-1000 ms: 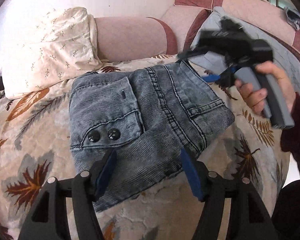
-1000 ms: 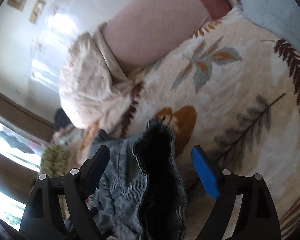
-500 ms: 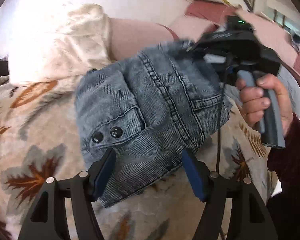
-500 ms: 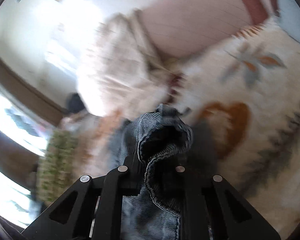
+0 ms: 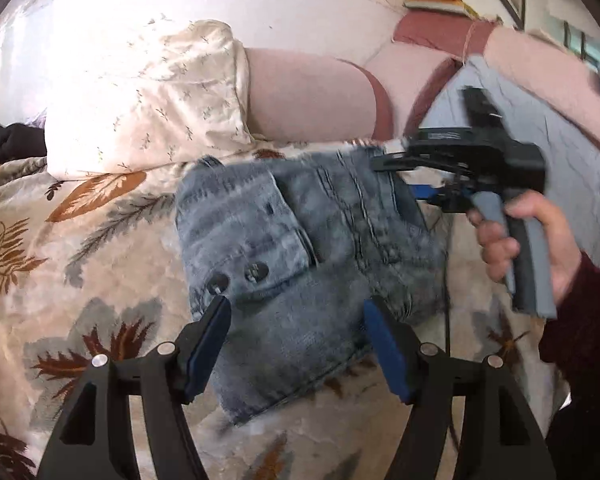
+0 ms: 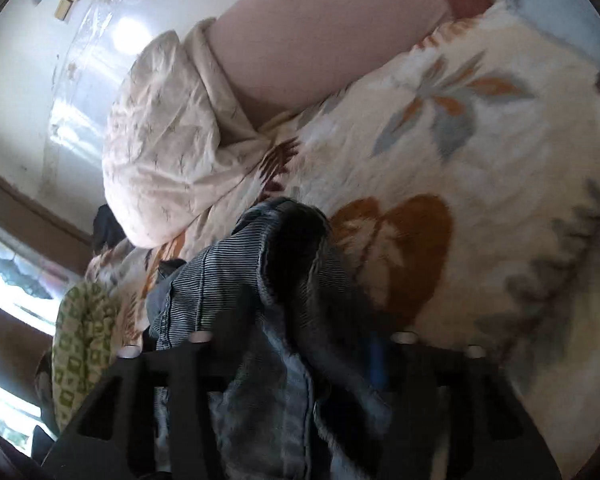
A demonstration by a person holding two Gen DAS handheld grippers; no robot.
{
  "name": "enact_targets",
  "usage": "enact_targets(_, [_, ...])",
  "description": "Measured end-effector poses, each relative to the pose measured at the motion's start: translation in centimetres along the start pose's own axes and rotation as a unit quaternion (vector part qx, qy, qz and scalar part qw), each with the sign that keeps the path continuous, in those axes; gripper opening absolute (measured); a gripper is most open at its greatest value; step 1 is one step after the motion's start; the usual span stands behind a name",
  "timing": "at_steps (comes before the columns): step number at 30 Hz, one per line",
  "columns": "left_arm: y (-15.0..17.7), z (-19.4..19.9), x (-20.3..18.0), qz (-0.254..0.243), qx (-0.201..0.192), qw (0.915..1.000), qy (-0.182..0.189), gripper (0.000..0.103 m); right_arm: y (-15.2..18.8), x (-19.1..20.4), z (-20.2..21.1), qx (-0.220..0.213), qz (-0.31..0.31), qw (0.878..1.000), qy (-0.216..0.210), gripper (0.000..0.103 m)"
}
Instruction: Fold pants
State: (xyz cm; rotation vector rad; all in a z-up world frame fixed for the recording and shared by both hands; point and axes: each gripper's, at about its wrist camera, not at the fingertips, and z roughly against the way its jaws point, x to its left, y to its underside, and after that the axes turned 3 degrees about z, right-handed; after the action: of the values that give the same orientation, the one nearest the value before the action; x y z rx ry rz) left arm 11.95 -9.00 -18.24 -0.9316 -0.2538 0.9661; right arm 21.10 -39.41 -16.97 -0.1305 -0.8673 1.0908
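Note:
The pants (image 5: 300,248) are faded blue-grey denim, folded into a compact bundle with a flap pocket and two dark buttons on top, lying on the leaf-patterned bedspread (image 5: 80,240). My left gripper (image 5: 298,330) is open, its blue pads on either side of the bundle's near edge, holding nothing. My right gripper (image 5: 392,160) is at the bundle's far right corner, held by a hand. In the right wrist view the denim (image 6: 276,280) bunches up between the arms of my right gripper (image 6: 300,344), whose jaws stand partly apart around the cloth.
A cream floral pillow (image 5: 148,96) and a pink bolster (image 5: 308,96) lie behind the pants. A grey-blue cloth (image 5: 540,132) lies at the right. A green patterned cushion (image 6: 80,344) lies at the left in the right wrist view.
My right gripper shut on the far corner and lifted it, then lowered it back toward the bed; its jaws now look partly apart. My left gripper stayed open at the near edge.

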Motion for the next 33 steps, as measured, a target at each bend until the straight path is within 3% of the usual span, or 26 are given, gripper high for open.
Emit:
enact_targets(6, [-2.7, 0.4, 1.8, 0.033, -0.04, 0.9969, -0.06, 0.076, 1.6, 5.5, 6.3, -0.078, 0.089, 0.993, -0.03, 0.061])
enact_targets(9, [-2.7, -1.4, 2.3, 0.045, -0.01, 0.9951, -0.088, 0.076, 2.5, 7.6, 6.1, -0.11, 0.131, 0.984, -0.046, 0.061])
enact_targets(13, [-1.3, -3.4, 1.1, 0.015, 0.025, 0.9941, -0.105, 0.077, 2.4, 7.9, 2.0, -0.073, 0.136, 0.987, -0.031, 0.06])
enact_targets(16, [-1.0, -3.8, 1.3, 0.017, 0.029, 0.9938, -0.106, 0.077, 2.4, 7.4, -1.1, -0.038, 0.133, 0.99, -0.018, 0.059])
enact_targets(25, [-0.1, -6.2, 2.3, 0.037, 0.057, 0.9901, -0.123, 0.093, 2.8, 4.6, -5.6, 0.032, 0.097, 0.994, 0.031, 0.06])
enact_targets(30, [0.1, -6.7, 1.9, 0.021, 0.062, 0.9875, -0.143, 0.096, 3.4, 4.4, -5.9, 0.036, 0.106, 0.993, 0.045, 0.06])
enact_targets(33, [-0.4, -5.7, 2.3, 0.041, 0.059, 0.9882, -0.135, 0.095, 3.8, 5.0, -4.5, 0.022, 0.099, 0.994, 0.047, 0.065])
